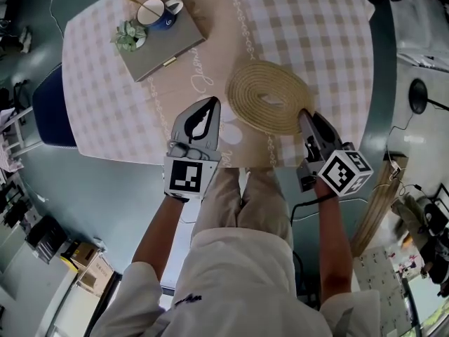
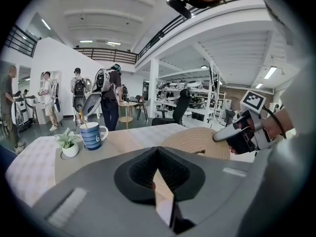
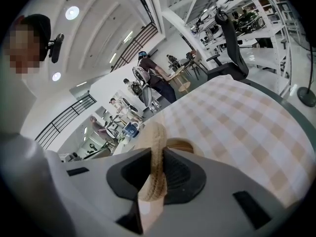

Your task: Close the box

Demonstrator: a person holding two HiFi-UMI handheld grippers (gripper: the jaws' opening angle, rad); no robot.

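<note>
My right hand-held gripper (image 3: 157, 174) was grasping the near rim of the woven lid (image 3: 154, 142), its pads pressed on either face of the coiled edge. The lid, a round spiral of tan rope with a slot at its middle, sat at the near edge of the surface (image 1: 316, 27), on the checked cloth. I could not tell whether a box body lay under it.

My left hand-held gripper (image 1: 209, 107) was clenched on nothing, its jaws together. It hung just left of the lid, apart from it and pointing away from me over the cloth.

Well beyond it, toward the far left corner, lay a flat grey case (image 1: 165, 51). A blue striped mug (image 1: 158, 12) with a stick in it and a small potted plant (image 1: 130, 36) stood on top of the case.
</note>
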